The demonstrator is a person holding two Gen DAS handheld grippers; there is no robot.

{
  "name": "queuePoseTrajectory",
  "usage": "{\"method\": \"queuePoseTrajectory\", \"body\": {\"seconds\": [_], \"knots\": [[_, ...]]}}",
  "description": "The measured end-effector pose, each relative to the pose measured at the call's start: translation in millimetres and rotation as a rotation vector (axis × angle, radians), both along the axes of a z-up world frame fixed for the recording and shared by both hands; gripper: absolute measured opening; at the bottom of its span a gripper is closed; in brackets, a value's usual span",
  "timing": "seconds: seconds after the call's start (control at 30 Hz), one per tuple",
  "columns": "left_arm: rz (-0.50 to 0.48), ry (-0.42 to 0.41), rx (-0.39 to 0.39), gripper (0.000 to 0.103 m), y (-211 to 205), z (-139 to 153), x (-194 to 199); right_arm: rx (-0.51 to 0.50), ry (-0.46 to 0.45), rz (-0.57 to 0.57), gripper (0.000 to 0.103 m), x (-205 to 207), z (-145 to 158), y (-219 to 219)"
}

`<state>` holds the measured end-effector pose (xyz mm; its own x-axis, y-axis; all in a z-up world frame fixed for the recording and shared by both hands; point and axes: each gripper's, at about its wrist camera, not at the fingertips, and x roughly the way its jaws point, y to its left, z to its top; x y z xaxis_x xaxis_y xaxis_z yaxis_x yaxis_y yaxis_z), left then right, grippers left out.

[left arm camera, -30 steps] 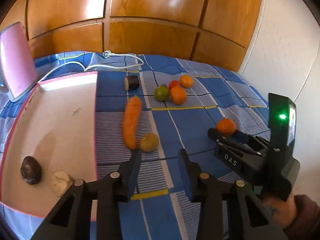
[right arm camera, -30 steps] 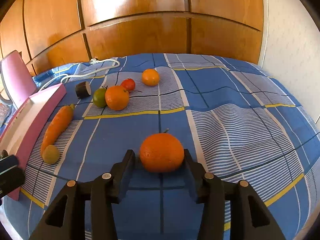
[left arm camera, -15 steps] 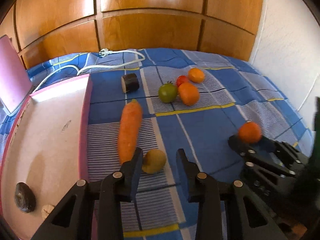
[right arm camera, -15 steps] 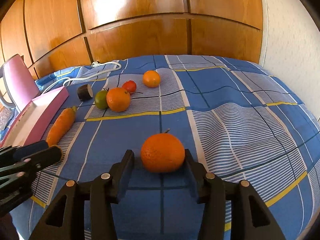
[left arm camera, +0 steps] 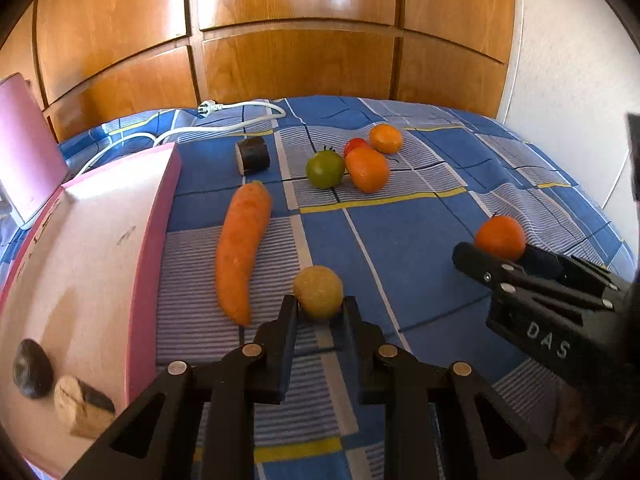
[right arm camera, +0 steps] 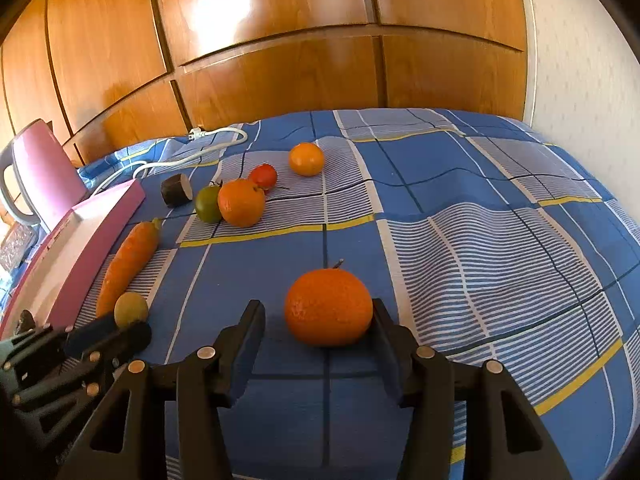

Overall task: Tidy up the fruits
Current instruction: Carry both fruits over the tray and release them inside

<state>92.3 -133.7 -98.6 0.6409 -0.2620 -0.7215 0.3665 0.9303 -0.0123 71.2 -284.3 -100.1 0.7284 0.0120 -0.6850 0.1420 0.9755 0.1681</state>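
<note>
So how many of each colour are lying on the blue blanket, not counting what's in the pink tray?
Orange: 4 (carrot, orange fruit by the right gripper's fingers, orange fruit beside the green one, far orange fruit)
Red: 1 (tomato)
Green: 1 (tomato)
Yellow-green: 1 (small fruit)
Dark: 1 (cut chunk)
Total: 8

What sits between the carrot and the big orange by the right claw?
The small yellow-green fruit, held between the left claw fingers; otherwise bare bedspread. The left wrist view shows carrot and orange flanking it.
</note>
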Motion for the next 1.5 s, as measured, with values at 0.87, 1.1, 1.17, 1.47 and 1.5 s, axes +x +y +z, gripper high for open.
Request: {"method": "queuePoseTrajectory", "body": {"seconds": [0.87,1.1,1.17,1.47,1.5], "knots": [[0.038,0.032,-0.043,0.022,13,5,-14,-0.031,0.068,0.046,0.039,-10,6,17],[0.043,0.021,-0.052,0.022,16,13,-24,-0.033,0.076,0.07,0.041,-13,2,23],[0.044,0.009,-0.056,0.022,18,17,-27,-0.029,0.064,0.061,0.041,-14,1,23],[0.066,-0.033,-0.069,0.022,28,33,-38,-0.074,0.048,0.057,0.039,-19,2,28],[0.069,-0.036,-0.07,0.022,29,35,-39,-0.072,0.048,0.056,0.039,-19,3,28]]}}
